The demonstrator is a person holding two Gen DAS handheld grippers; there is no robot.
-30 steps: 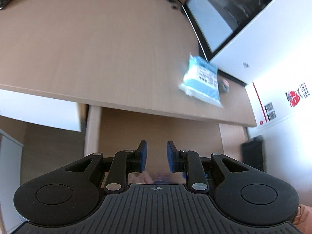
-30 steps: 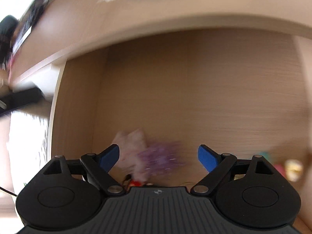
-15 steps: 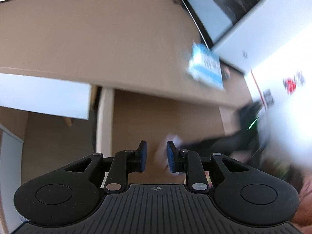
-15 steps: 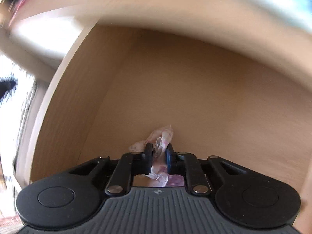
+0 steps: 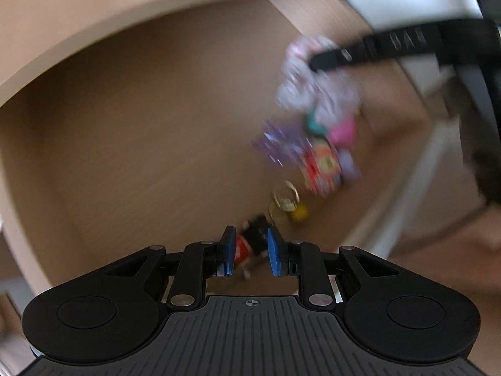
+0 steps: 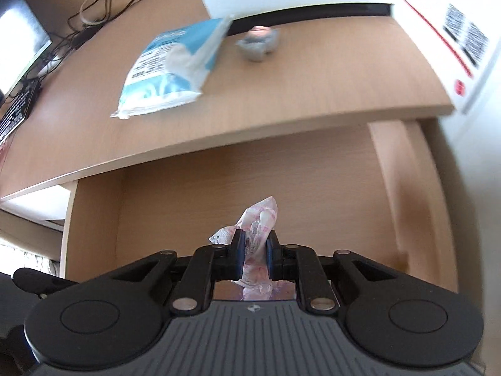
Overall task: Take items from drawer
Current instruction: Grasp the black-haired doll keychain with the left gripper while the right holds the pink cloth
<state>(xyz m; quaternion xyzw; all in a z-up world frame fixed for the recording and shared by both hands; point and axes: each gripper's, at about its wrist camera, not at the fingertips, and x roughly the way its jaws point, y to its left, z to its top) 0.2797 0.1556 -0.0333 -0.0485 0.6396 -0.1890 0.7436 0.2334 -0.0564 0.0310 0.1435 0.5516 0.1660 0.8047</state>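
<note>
- Our left claw [image 5: 250, 251] hangs over the wooden drawer [image 5: 131, 131], its blue pads slightly parted, a blurred red-and-black trinket [image 5: 250, 242] seen between them; grip unclear.
- Our right claw [image 6: 254, 252] is clenched on a crinkly pink-and-white wrapper [image 6: 258, 219], long axis pointing away, above the drawer.
- A glossy blue packet [image 6: 170, 69] lies on the worktop [image 6: 297, 94].

Wooden desk [image 6: 313, 72]: blue packet [image 6: 169, 69], grey lump [image 6: 258, 44], cables [image 6: 94, 9].

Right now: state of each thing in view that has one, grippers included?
drawer: pulled open under the desk
right gripper: shut on the pink wrapper, raised above the drawer floor
left gripper: narrow gap, not gripping; small black-and-red item lies behind it
blue pack: lying flat on the desk
small items: loose in the drawer, blurred
</note>
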